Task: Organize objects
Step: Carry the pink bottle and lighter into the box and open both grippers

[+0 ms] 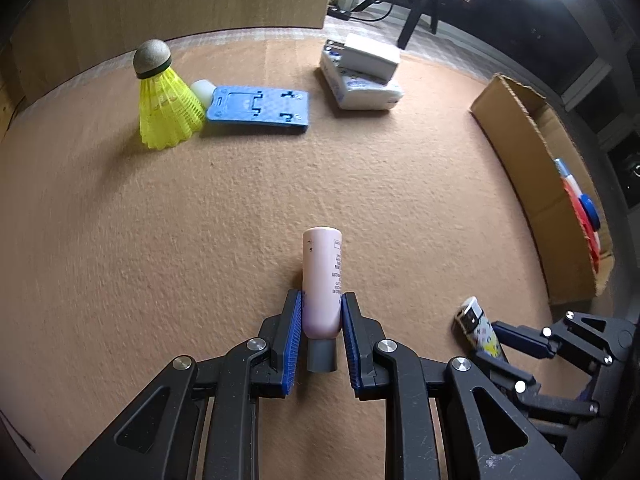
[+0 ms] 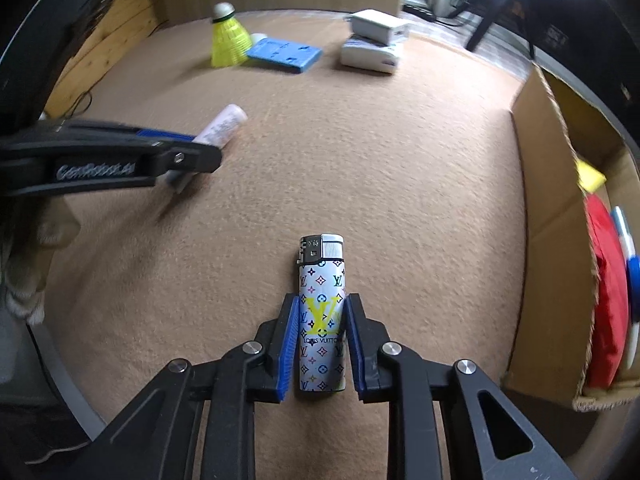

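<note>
I have the left gripper [image 1: 321, 316] pinching the tube [image 1: 322, 280], the right gripper [image 2: 322, 320] pinching the lighter [image 2: 322, 312]; some things already boxed [image 2: 536, 208], shuttlecock [image 1: 166, 100] and 3 more remain.

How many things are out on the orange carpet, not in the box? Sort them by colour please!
Pink: 1, tube
Yellow: 1, shuttlecock
Blue: 1, flat plastic stand
White: 3, small white cap, charger, tissue pack
Multicoloured: 1, patterned lighter
Total: 7

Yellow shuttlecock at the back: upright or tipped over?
Upright. The yellow shuttlecock stands on its skirt with the cork tip up, beside the blue plate on the tan surface.
</note>
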Demonstrator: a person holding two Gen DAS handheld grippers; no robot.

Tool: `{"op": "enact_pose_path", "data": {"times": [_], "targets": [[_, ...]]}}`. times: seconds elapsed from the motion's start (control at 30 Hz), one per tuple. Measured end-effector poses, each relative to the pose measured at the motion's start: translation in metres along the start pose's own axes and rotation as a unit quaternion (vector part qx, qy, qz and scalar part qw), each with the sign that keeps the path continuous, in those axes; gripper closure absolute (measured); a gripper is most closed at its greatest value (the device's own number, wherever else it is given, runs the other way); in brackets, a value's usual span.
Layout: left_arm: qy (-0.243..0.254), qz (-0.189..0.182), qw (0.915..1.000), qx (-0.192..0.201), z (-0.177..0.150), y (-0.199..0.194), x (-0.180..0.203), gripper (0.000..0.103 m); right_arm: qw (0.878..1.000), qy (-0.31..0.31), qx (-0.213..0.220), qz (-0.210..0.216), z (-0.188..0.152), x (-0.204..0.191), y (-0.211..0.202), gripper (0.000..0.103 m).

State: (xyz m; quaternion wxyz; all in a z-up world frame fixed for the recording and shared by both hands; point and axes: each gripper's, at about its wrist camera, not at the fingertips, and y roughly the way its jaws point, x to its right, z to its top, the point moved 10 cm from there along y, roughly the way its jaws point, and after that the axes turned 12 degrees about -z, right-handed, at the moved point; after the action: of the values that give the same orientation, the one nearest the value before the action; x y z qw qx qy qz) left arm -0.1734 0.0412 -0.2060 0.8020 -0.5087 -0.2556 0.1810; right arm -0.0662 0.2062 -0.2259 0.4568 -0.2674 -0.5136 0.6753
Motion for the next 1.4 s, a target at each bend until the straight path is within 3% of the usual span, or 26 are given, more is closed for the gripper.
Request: {"op": "enact_pose_path", "data": {"times": [0.3,0.63,0.83,1.07,1.4], "targets": [[0.041,-0.029,0.9987,0.010,0.010,-0.013,0.043,0.082,0.997,0.073,0.029,0.026,0.006,0.045,-0.035,0.082],[0.125,-0.075,0.9891,0.022,0.057,-0.016,0.144,0.082,0.984,0.154,0.087,0.000,0.026,0.138,-0.086,0.082],[0.161,-0.095,0.9823,0.015,0.090,0.006,0.206,0.082,0.980,0.187,0.072,-0.014,0.025,0.183,-0.074,0.082],[0.182,-0.100,0.9783,-0.003,0.119,0.042,0.251,0.082,0.978,0.202,0.053,0.000,0.018,0.199,-0.053,0.082],[0.202,-0.071,0.9755,-0.052,0.129,0.111,0.267,0.082,0.979,0.198,0.037,0.011,0.017,0.199,-0.037,0.082]]}}
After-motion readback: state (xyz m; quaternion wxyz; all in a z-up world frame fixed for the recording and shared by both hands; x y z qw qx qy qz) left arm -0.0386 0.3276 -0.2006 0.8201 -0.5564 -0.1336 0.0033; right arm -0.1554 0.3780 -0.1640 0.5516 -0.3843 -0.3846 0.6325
